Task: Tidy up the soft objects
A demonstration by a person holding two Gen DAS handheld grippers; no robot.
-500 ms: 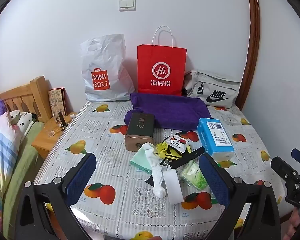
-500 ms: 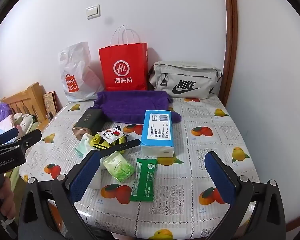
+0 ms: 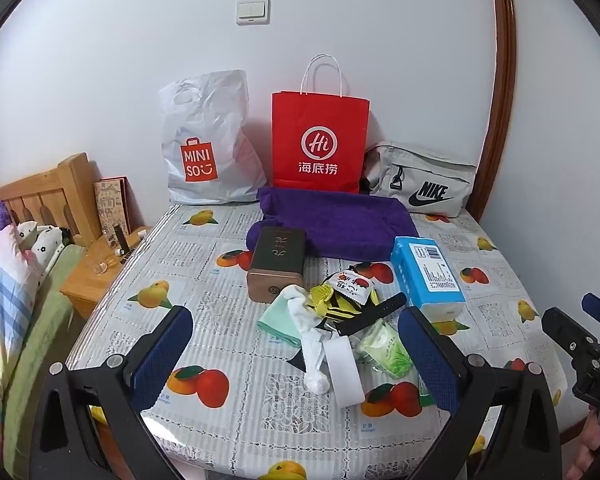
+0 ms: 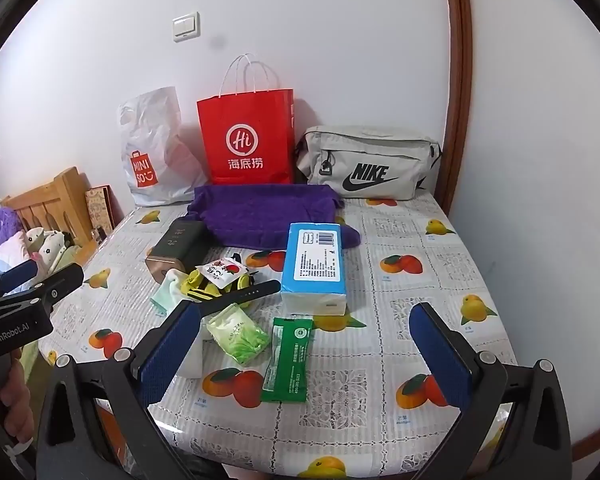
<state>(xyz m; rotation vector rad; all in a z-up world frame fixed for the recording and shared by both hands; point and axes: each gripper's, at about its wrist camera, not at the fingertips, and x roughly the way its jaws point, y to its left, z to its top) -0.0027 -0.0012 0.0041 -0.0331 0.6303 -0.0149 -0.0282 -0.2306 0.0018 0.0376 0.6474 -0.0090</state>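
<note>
White walls and a fruit-print tablecloth [image 3: 220,280] frame a cluttered table where soft objects are to be organized. With the blue tissue pack [image 4: 314,266] taken as landmark, a purple towel [image 4: 260,216] is spread just behind it, while a white sock [image 3: 310,344], a mint cloth [image 3: 280,320] and yellow items [image 3: 328,300] are heaped to its left, apparently awaiting sorting. 1 green sachet [image 4: 288,360] is laid in front of the pack. 3 bags, among them a red paper bag [image 3: 320,140], are lined against the wall beyond, presumably as destinations. The left gripper [image 3: 296,360] and right gripper [image 4: 306,360] are held above the near edge, jaws spread wide, nothing between them. Compared with half a second ago, nothing is seen to have moved.
</note>
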